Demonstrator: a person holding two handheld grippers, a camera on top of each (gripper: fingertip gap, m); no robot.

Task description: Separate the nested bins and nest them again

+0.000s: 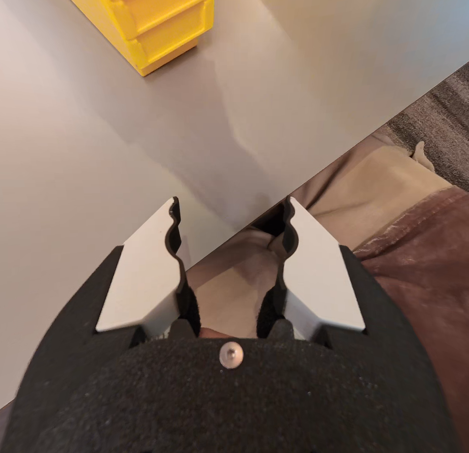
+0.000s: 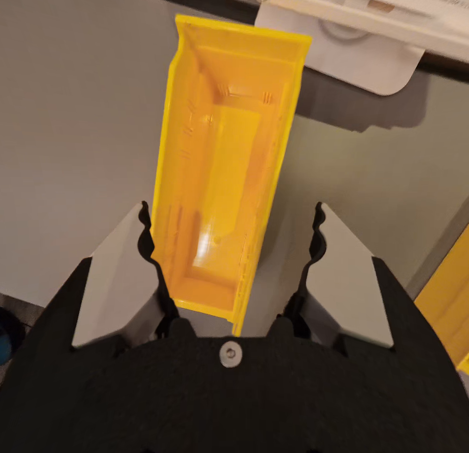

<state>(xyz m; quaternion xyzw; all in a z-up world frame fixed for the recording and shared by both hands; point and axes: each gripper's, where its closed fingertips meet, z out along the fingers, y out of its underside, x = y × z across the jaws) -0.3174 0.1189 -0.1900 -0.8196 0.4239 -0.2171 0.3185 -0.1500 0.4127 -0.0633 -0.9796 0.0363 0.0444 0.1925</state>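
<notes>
In the left wrist view a stack of nested yellow bins [image 1: 154, 21] stands on the grey table [image 1: 101, 136] at the top, far ahead of my left gripper [image 1: 232, 199]. That gripper is open and empty over the table's near edge. In the right wrist view a single long yellow bin [image 2: 228, 161] lies open side up on the table. My right gripper [image 2: 231, 204] is open wide above its near end, with the left finger [image 2: 121, 263] beside the bin's left wall. A yellow edge of another bin [image 2: 449, 288] shows at the right.
A white paper or card with a white holder [image 2: 330, 54] lies at the table's far side beyond the single bin. In the left wrist view the table edge runs diagonally, with a person's beige trousers [image 1: 368, 186], a brown sleeve [image 1: 418, 250] and carpet [image 1: 431, 115] beyond it.
</notes>
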